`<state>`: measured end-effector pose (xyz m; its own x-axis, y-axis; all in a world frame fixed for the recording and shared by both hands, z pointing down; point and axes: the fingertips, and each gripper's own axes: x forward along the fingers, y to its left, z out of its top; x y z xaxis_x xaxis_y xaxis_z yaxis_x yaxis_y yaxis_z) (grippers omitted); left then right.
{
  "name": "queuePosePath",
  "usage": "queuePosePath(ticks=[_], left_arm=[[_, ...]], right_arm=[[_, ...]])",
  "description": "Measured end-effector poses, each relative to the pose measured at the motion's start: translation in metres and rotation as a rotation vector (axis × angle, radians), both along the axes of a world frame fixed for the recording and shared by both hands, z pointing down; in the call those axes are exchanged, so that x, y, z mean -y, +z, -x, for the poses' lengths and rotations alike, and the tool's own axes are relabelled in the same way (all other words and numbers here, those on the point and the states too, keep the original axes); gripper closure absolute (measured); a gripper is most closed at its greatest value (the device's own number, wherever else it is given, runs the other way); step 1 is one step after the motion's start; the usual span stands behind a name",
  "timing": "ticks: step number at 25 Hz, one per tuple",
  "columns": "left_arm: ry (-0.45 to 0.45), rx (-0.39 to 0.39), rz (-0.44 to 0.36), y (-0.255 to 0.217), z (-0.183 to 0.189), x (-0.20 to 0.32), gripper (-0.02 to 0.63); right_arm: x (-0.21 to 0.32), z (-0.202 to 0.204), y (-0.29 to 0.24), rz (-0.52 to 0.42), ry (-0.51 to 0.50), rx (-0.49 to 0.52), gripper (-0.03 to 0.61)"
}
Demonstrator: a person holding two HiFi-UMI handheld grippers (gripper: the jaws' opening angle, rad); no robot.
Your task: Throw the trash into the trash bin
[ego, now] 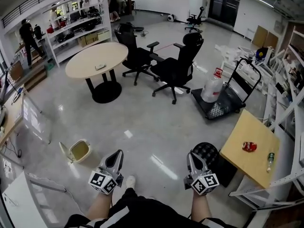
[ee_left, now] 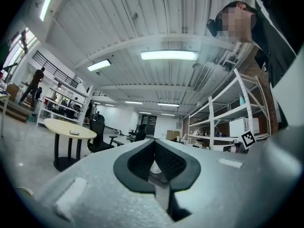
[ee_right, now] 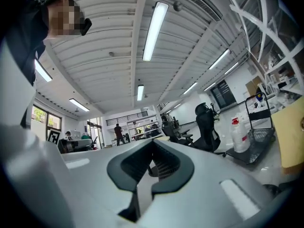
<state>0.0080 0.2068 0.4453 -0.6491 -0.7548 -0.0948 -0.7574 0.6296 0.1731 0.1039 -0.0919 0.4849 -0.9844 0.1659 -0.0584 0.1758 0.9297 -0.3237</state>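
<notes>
A crushed red can point(ego: 249, 147) lies on a small wooden table point(ego: 242, 132) at the right, with a green bottle point(ego: 270, 159) near that table's edge. A black mesh bin point(ego: 208, 151) stands on the floor against the table, partly hidden by my right gripper point(ego: 191, 156). A pale yellow bin point(ego: 79, 151) with its lid up sits on the floor at the left, beside my left gripper point(ego: 116, 155). Both grippers point level and are shut with nothing in them, as the left gripper point(ee_left: 153, 144) and right gripper point(ee_right: 153, 144) views show.
A round table point(ego: 96, 60) and two black office chairs point(ego: 178, 65) stand ahead. A black cart point(ego: 228, 103) carries a water jug point(ego: 212, 87). White shelf frames point(ego: 285, 80) line the right side. People stand by the shelves point(ego: 76, 25) at the far left.
</notes>
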Motion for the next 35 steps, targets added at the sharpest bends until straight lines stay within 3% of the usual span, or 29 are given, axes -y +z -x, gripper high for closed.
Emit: queuePosePath(ticks=[6,12,17,23,27,31,35], left_arm=[[0.115,-0.002,-0.043,-0.003,0.031,0.048,0.614],[0.251,0.047,-0.081,-0.024,0.085,0.107,0.614],[0.311,0.019,-0.134,-0.034,0.137,0.119,0.614],[0.378,-0.006,-0.119,-0.022,0.182,0.147,0.614],[0.499,0.01,-0.14,-0.027,0.194,0.19,0.614],[0.741,-0.07,-0.167,-0.022,0.183,0.232,0.614],[0.798,-0.072,-0.145,-0.017,0.18,0.271,0.614]], right_arm=[[0.021,-0.002,0.008,0.002,0.099,-0.036,0.572],[0.044,0.035,-0.02,-0.015,0.186,-0.012,0.572],[0.053,0.077,-0.03,-0.052,0.231,-0.015,0.572],[0.074,0.099,-0.036,-0.062,0.306,-0.012,0.572],[0.102,0.089,-0.036,-0.078,0.415,-0.038,0.572],[0.123,0.066,-0.042,-0.084,0.555,-0.049,0.572],[0.141,0.051,-0.042,-0.091,0.617,-0.066,0.572]])
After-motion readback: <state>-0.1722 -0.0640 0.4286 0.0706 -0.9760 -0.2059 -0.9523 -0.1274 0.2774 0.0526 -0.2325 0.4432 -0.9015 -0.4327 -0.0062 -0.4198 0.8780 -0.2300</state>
